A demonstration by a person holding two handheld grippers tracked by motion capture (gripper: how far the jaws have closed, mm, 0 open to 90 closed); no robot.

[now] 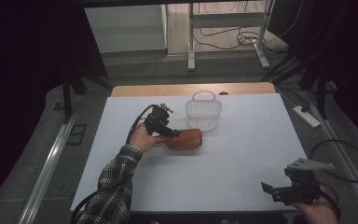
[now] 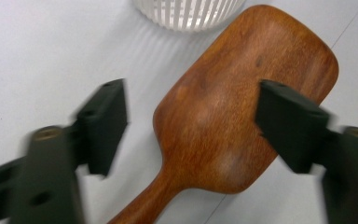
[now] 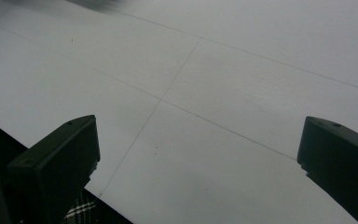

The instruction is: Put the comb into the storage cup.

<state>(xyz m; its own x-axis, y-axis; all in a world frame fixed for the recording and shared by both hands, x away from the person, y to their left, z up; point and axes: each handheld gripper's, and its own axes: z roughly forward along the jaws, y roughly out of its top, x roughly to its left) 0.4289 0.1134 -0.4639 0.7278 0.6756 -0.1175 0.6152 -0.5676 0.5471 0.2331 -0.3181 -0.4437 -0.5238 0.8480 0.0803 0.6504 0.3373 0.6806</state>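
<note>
Wooden brush lying by the basket, not yet picked up

The wooden brush [image 2: 242,107] lies flat on the white table [image 1: 242,172], just in front of the white basket [image 1: 203,112]. The left claw [image 2: 191,126] is spread wide around the brush head and does not squeeze it. I think the grab comes next, then maybe a lift into the basket. The right claw [image 3: 198,154] waits released near the table's front edge, holding nothing. I can read no words or labels anywhere.
</note>
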